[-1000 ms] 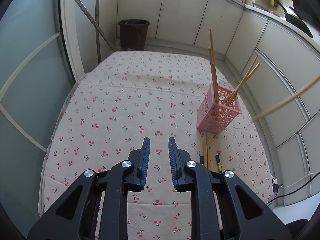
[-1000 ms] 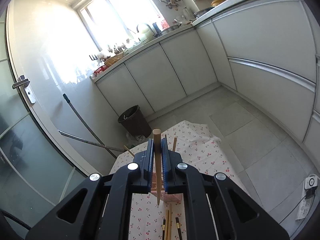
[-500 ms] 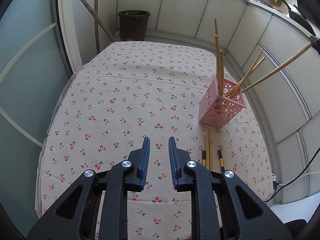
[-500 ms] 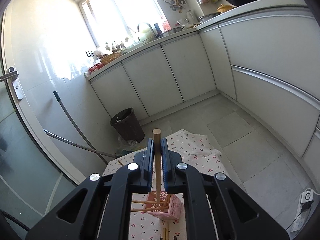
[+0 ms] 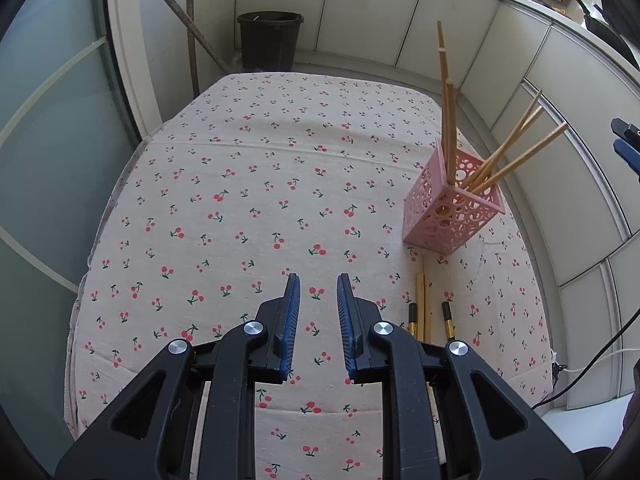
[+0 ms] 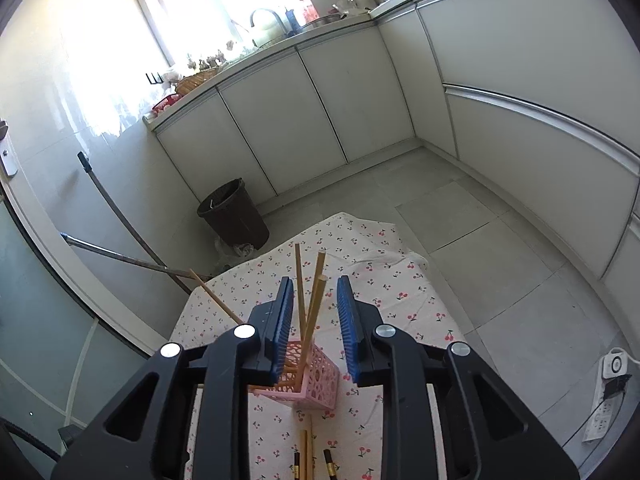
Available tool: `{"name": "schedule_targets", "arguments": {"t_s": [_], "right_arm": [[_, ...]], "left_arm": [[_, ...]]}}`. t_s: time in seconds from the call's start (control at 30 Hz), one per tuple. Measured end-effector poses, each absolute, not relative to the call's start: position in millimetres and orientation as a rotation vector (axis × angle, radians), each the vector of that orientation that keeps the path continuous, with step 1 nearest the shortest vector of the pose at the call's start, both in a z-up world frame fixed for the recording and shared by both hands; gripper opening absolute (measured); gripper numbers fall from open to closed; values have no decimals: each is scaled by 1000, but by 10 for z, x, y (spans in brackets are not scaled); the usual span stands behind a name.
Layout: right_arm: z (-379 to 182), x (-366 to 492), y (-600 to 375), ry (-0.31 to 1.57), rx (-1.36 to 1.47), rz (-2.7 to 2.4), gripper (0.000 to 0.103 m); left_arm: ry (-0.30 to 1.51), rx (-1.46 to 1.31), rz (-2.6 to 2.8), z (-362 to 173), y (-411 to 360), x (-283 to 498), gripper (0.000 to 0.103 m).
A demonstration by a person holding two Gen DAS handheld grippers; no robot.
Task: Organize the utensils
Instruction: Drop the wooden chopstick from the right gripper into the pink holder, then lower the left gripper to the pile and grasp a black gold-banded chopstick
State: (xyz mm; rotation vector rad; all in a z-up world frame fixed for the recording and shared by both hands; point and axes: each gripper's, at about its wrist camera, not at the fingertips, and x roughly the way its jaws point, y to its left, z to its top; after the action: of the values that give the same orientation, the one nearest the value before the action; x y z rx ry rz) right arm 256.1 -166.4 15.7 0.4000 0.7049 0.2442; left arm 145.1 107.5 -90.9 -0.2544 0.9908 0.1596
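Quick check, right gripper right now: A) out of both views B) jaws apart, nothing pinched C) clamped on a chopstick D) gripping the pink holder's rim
B: the right gripper has just been opening, its jaws stand apart with no pad contact, and the chopsticks seen between them stand in the pink holder.

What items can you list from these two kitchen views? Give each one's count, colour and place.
Perforated pink plastic holder: one, pink, right side of the table.
Wooden chopsticks standing in the holder: about six, tan, leaning apart.
Chopsticks lying flat: several, tan and black-tipped, on the cloth in front of the holder.
Cherry-print tablecloth: one, cream with red cherries, covering the table.
Round waste bin: one, dark brown, on the floor beyond the table.
Left tongs: black with blue pads, open, empty.
Right tongs: same colours, just opened, above the holder.
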Motion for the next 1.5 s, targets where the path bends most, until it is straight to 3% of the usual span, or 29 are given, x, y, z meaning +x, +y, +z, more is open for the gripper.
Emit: {"name": "schedule_targets", "arguments": {"t_s": [0.17, 0.27, 0.43, 0.63, 0.87, 1.1, 1.5], "right_arm": [[-66, 2444, -1641, 766, 308, 233, 44], [-253, 2342, -1611, 813, 243, 226, 54], [-514, 2208, -1508, 885, 153, 229, 74], [-801, 2074, -1437, 984, 73, 211, 83], [-1127, 1956, -1537, 1104, 42, 173, 96], [-1448, 1931, -1530, 1221, -23, 127, 96], [-1660, 1954, -1628, 1333, 38, 106, 96]], "left_arm": [[1004, -259, 124, -956, 1003, 1468, 22], [1006, -250, 96, -974, 913, 1472, 29], [1012, -221, 70, -1036, 742, 1473, 52], [1028, -188, 64, -1158, 610, 1469, 75], [1059, -125, 86, -1341, 525, 1498, 84], [1071, -72, 70, -1488, 434, 1516, 96], [1213, -3, 128, -1870, 419, 1677, 96]]}}
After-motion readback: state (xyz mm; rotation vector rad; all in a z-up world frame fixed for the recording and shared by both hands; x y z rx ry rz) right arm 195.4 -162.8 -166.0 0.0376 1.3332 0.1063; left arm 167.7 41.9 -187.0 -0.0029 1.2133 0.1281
